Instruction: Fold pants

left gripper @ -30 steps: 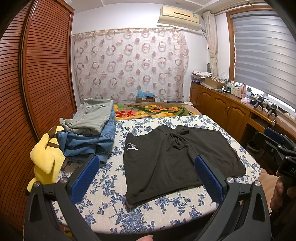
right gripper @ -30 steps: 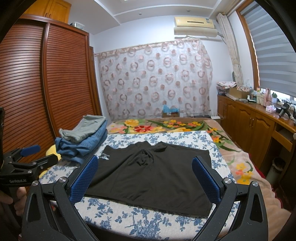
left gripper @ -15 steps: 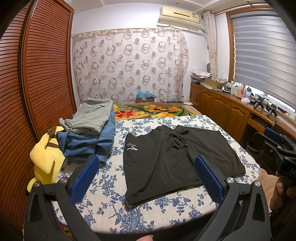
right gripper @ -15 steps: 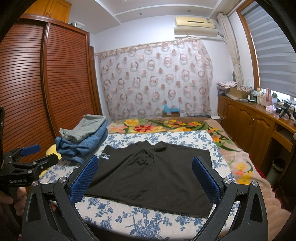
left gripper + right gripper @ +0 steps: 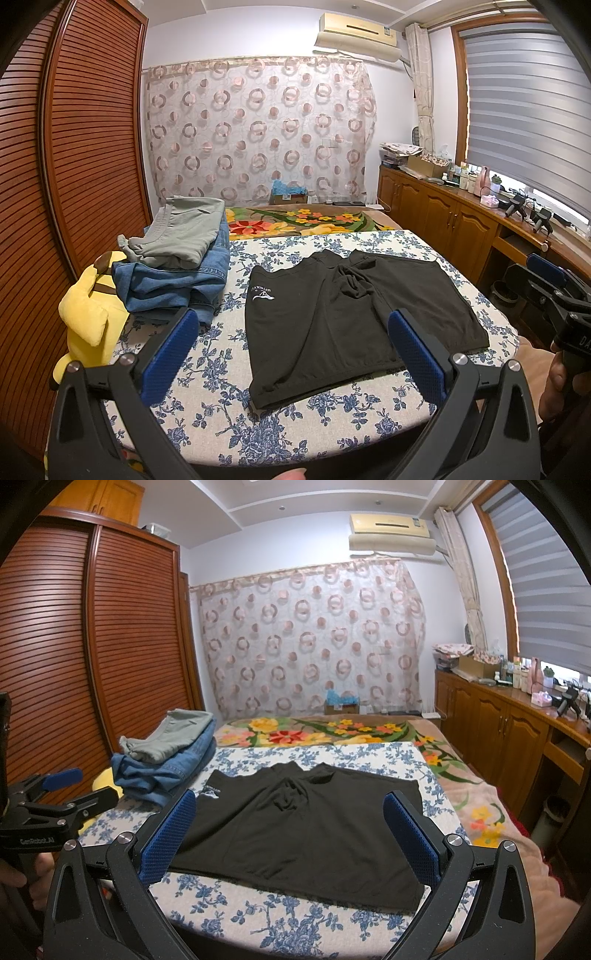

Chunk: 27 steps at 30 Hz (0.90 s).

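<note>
A pair of black pants (image 5: 325, 317) with a small white logo lies spread flat on the blue-flowered bed sheet (image 5: 229, 373); the waistband is toward me and the legs point away. The pants (image 5: 295, 842) fill the middle of the right wrist view. My left gripper (image 5: 291, 325) hovers open over the near edge of the bed, with nothing between its blue pads. My right gripper (image 5: 290, 805) is also open and empty, held to the right of the left one. Each gripper shows in the other's view: the right gripper (image 5: 546, 280) and the left gripper (image 5: 62, 794).
A stack of folded clothes (image 5: 184, 240), grey on blue jeans, sits left of the pants. A yellow plush toy (image 5: 88, 317) lies by the slatted wardrobe (image 5: 74, 147). A flowered blanket (image 5: 295, 221) covers the far bed. A wooden cabinet (image 5: 443, 225) runs along the right.
</note>
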Each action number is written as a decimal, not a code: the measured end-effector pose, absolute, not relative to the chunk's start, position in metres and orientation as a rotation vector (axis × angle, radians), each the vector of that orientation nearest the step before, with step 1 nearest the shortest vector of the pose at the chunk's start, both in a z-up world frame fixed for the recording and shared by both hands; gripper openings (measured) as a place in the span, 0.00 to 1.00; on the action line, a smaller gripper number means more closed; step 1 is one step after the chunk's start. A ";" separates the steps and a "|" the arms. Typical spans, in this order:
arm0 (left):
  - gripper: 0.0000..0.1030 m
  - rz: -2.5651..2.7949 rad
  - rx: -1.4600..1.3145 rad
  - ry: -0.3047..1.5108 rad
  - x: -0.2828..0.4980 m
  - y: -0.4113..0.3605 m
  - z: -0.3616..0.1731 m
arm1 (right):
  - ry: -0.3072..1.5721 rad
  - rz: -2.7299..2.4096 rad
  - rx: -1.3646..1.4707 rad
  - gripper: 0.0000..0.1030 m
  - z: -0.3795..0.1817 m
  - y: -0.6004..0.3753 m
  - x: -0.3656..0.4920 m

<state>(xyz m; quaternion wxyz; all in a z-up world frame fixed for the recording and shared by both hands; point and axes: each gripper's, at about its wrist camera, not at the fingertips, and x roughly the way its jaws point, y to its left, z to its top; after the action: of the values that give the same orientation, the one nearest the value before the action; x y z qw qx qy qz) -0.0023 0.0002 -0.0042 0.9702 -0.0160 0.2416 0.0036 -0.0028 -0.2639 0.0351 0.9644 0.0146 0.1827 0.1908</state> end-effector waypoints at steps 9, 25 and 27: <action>1.00 0.007 -0.033 0.494 -0.002 0.000 -0.005 | 0.372 0.386 0.028 1.00 0.034 -0.265 -0.001; 1.00 0.035 -0.048 0.611 0.020 0.013 -0.047 | 0.454 0.384 -0.002 1.00 0.012 -0.278 0.012; 1.00 0.035 -0.055 0.621 0.022 0.017 -0.052 | 0.470 0.383 -0.005 1.00 0.009 -0.281 0.016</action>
<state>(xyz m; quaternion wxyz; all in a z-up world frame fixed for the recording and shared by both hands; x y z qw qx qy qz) 0.0221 0.0173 -0.0516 0.9517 -0.0269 0.3055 0.0170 0.0164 -0.2806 0.0087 0.9544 -0.0027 0.2314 0.1887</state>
